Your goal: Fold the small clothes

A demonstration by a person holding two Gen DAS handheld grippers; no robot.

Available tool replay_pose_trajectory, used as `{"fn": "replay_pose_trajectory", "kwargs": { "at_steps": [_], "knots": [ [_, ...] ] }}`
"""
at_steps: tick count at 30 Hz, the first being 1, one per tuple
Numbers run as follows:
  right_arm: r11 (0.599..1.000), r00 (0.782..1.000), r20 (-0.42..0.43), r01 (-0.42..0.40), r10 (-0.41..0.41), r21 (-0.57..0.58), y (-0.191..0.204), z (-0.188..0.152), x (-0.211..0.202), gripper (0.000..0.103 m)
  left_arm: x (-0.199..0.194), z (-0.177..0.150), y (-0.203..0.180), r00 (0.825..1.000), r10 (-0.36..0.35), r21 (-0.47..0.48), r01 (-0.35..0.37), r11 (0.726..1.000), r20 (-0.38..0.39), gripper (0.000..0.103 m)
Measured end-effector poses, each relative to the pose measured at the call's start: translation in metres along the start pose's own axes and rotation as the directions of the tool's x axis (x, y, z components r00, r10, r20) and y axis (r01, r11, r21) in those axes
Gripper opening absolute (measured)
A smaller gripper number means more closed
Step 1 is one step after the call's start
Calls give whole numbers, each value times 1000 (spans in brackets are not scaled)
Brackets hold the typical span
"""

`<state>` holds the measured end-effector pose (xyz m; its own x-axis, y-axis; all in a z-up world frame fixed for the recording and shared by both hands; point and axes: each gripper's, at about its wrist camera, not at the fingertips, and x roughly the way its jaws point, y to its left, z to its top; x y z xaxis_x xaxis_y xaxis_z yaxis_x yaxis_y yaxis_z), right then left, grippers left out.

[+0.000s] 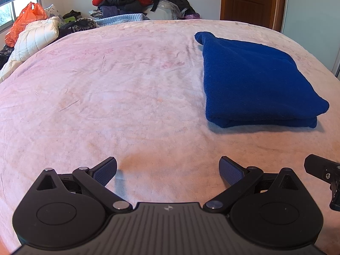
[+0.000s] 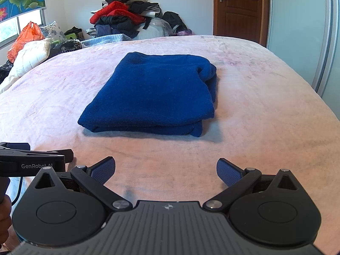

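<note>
A dark blue knitted garment (image 1: 252, 78) lies folded into a thick rectangle on the pink bedspread (image 1: 110, 89). In the left wrist view it sits ahead and to the right. My left gripper (image 1: 167, 171) is open, hovering over bare bedspread with nothing between its blue pads. In the right wrist view the blue garment (image 2: 155, 93) lies straight ahead, its layered folded edge facing me. My right gripper (image 2: 165, 171) is open and empty, a short way in front of that edge. The left gripper's body (image 2: 31, 161) shows at the left edge of the right wrist view.
A heap of red, black and blue clothes (image 2: 125, 19) is stacked against the far wall. A white quilted jacket (image 1: 36, 36) and an orange plastic bag (image 1: 25, 21) lie at the bed's left side. A brown door (image 2: 240, 6) stands at back right, beside a sliding wardrobe panel (image 2: 301, 31).
</note>
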<state>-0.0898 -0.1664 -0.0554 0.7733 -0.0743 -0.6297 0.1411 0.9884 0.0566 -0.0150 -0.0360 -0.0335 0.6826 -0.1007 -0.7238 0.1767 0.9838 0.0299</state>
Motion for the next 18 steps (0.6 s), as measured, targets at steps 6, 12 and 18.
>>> {"fn": "replay_pose_trajectory", "kwargs": {
  "at_steps": [6,12,18],
  "knots": [
    [1000,1000,-8,0,0,19,-4,1,8,102,6,0,1,1000,1,0,-1,1000,-5,103],
    [1000,1000,-15,-5,6,27,-6,1,12,102,7,0,-1,1000,6,11,-6,1000,3,103],
    [999,1000,-14,-6,6,33,-8,2,12,102,5,4,-2,1000,-11,17,11,1000,3,103]
  ]
}}
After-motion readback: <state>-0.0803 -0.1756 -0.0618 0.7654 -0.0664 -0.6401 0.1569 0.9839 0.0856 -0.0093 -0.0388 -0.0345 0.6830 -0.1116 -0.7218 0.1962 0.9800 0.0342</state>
